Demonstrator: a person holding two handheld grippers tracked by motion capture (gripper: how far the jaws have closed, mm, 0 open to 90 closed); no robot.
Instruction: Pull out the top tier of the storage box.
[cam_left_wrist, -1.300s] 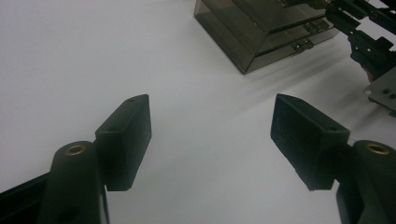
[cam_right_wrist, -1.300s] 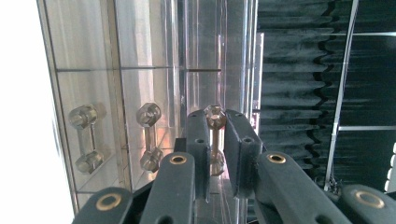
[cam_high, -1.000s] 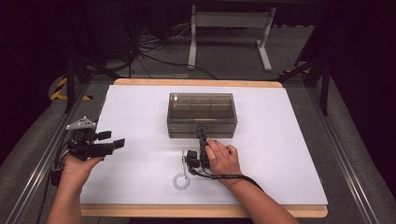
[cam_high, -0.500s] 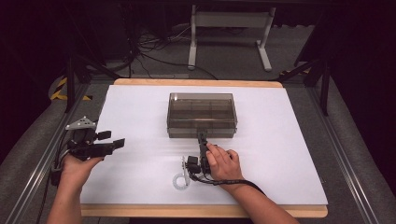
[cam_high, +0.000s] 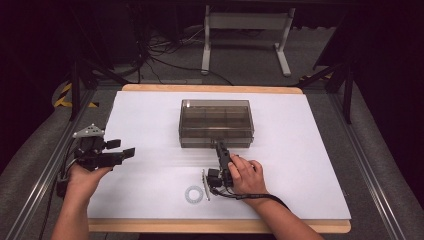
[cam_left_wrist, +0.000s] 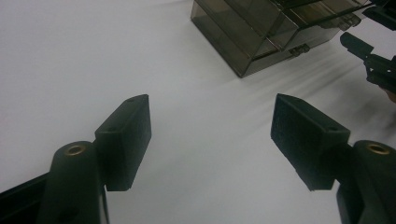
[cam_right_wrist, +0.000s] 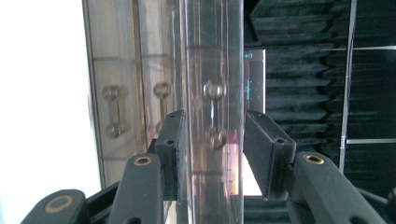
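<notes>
A smoky clear compartment box stands closed in the middle of the white table top. My right gripper lies rolled on its side at the box's front wall. In the right gripper view its jaws have just been opening and now stand open on either side of the box's clear front edge, which carries a small latch. My left gripper hovers open over the table's left side, and only bare table shows between its pads. The box lies well beyond it.
A small whitish ring lies flat on the table just left of the right hand. The table's wooden near edge runs below both forearms. Dark floor, cables and a metal stand lie behind the table.
The right hand has slid slightly back toward the near edge while its gripper stays at the box's front. The left gripper has not moved.
</notes>
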